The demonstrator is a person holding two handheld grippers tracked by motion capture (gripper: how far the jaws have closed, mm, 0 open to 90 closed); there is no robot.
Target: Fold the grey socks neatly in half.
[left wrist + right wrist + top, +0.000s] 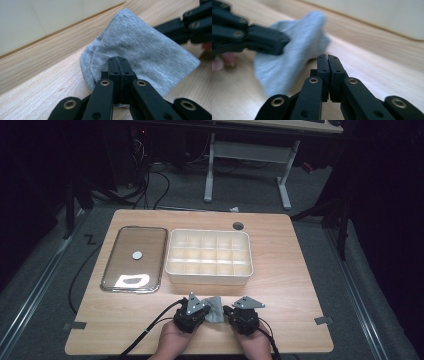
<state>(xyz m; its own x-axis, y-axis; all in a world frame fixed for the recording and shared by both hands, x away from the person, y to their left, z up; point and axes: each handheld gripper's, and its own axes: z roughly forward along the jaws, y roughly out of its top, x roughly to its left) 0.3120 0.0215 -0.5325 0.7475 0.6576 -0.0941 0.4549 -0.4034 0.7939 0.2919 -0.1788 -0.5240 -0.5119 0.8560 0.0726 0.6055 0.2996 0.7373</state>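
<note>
A small grey knitted cloth [216,309] lies between my two grippers near the table's front edge. The left gripper [206,309] is shut on its near edge; in the left gripper view the jaws [118,61] meet over the cloth [142,45], which spreads out beyond them. In the right gripper view the left gripper [283,42] holds the cloth [287,67] raised off the wood. My right gripper [328,58] is shut with nothing between its jaws, just to the right of the cloth. It shows in the high view [228,310], and its black jaws [172,27] reach the cloth's far corner.
A white box with several compartments [209,279] stands just behind the grippers. To its left lies a flat metal-rimmed tray [111,251] with a small round disc on it. The wooden table [290,285] has a cable hole [238,225] at the back.
</note>
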